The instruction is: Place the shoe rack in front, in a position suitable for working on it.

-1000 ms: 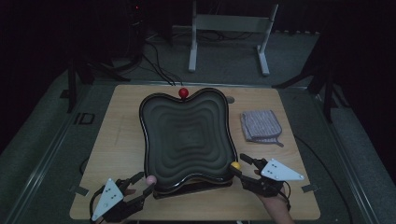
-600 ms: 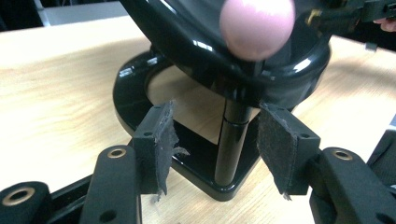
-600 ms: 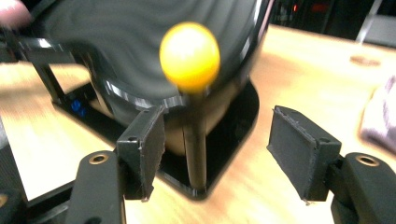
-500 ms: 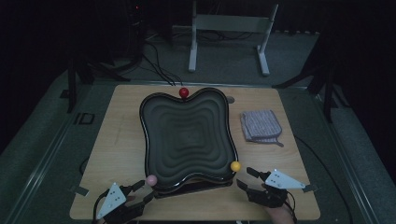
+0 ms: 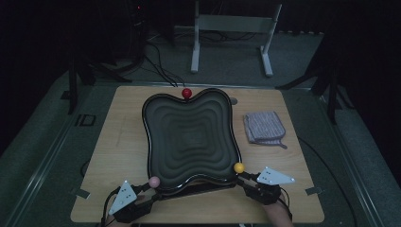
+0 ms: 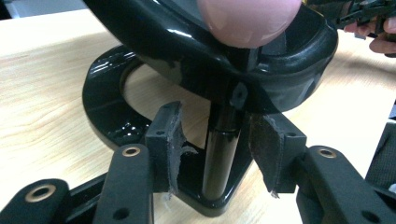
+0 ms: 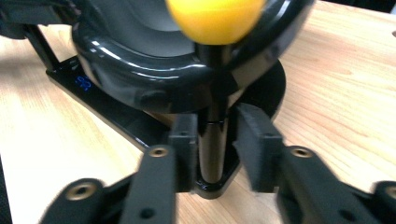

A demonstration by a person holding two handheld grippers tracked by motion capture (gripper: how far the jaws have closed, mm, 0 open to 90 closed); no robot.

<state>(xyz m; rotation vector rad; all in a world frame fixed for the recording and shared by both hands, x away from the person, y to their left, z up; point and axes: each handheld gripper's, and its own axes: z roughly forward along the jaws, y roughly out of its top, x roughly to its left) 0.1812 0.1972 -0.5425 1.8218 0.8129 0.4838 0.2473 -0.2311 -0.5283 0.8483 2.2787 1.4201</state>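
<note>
Left gripper view: left gripper (image 6: 219,154) straddles a black post (image 6: 220,158) under the pink ball (image 6: 247,21), jaws just closing, pads not yet touching. Right gripper (image 7: 217,149) clamps the post (image 7: 212,149) below the yellow ball (image 7: 215,18). Farther off, the wavy black tray (image 5: 189,135) sits mid-table (image 5: 120,142); red ball (image 5: 187,92) at its far edge.

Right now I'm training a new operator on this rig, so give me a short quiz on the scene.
1. True or false: the pads of the left gripper press the pink-topped post.
2. Which ball tops the post in the right gripper? A red, B yellow, C pink.
3. What lies on the table right of the tray?
Key: 1 false, the left gripper's jaws have just been closing but gaps flank the pink-topped post; 2 B; 3 a folded grey cloth.
</note>
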